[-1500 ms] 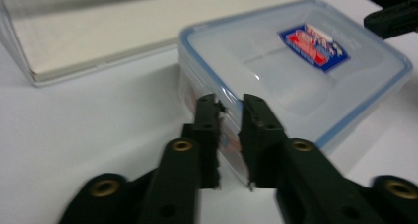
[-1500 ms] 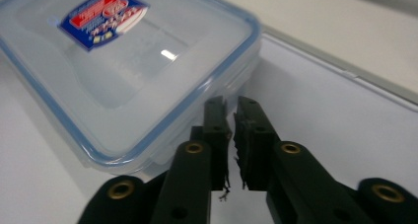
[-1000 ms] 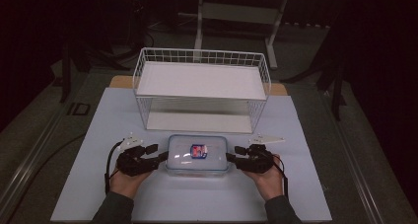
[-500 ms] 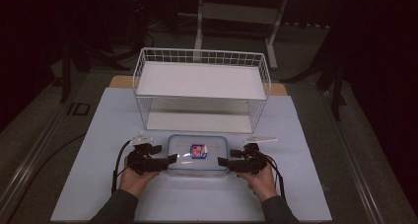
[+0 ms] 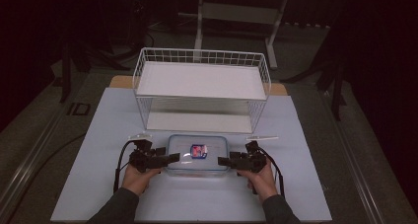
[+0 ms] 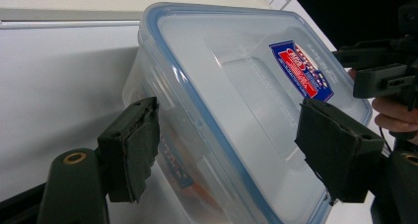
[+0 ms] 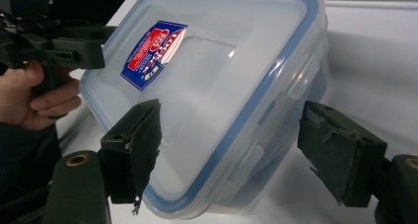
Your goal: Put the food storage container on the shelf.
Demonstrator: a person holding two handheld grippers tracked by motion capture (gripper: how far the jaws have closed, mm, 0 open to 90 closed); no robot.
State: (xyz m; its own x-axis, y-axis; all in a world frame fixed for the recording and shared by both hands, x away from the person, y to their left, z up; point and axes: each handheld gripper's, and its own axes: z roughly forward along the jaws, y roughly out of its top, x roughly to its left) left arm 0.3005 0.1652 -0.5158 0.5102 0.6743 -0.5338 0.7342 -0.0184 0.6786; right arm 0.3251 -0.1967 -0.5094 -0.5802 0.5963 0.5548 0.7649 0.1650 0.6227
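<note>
Light is falling from above onto the pale table (image 5: 98, 135) while the room behind is lying in near darkness, a soft glare is showing on the box lid (image 7: 197, 51) ahead of the tongs, and the high view is looking dim, grainy and slightly soft.

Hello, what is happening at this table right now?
A person holds a gripper in each hand at the two short ends of a clear plastic container with a blue-rimmed lid. It sits on the white table, in front of a white wire rack. The left gripper and the right gripper have just been opening. Their jaws now stand wide around the container's ends, and the pads do not seem to press on it. The container looks set down, not lifted.
</note>
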